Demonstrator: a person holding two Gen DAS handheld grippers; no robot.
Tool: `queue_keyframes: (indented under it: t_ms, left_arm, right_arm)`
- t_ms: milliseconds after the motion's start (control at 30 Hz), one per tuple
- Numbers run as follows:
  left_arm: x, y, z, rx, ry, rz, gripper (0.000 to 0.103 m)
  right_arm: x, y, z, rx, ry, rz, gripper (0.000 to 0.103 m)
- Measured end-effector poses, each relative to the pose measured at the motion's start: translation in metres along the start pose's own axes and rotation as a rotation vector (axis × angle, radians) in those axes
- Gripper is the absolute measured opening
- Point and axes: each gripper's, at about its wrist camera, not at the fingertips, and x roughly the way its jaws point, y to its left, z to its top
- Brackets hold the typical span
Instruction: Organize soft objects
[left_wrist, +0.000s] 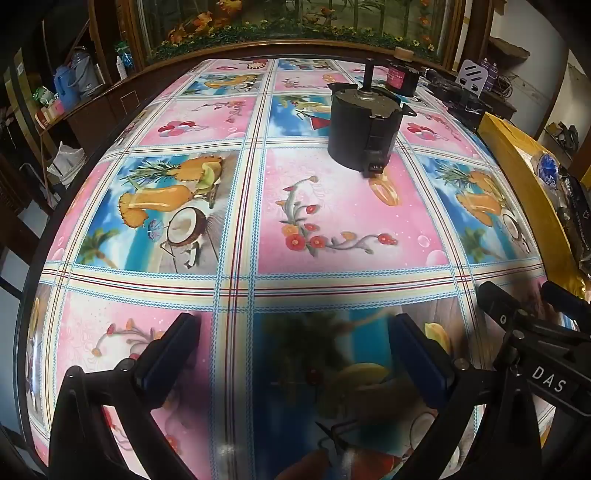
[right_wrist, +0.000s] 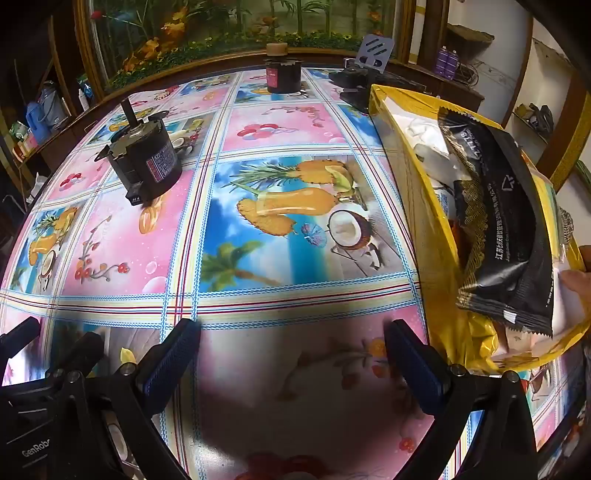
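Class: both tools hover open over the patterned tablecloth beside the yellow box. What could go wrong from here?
1. The black foil packet overhangs the yellow cardboard box's rim and may slide out if nudged.
2. The heavy dark cylindrical motor could be struck.
3. The left tool and right tool sit close and may collide.

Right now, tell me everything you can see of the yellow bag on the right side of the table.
The yellow bag looks like glossy foil or plastic, crinkled, its mouth gaping open. It lies on the patterned tablecloth at the table's right edge. White soft items sit inside, and a black snack wrapper rests across its opening. Neither open gripper touches it; a hand is at its far right rim.
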Motion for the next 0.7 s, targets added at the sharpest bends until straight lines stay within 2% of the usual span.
queue_keyframes:
  t_ms: [700]
  left_arm:
    - [0.0,0.0001,0.0,0.0,-0.001,0.0,0.103]
  right_arm:
    - [0.0011,0.0022,-0.0008,0.0,-0.001,0.0,0.102]
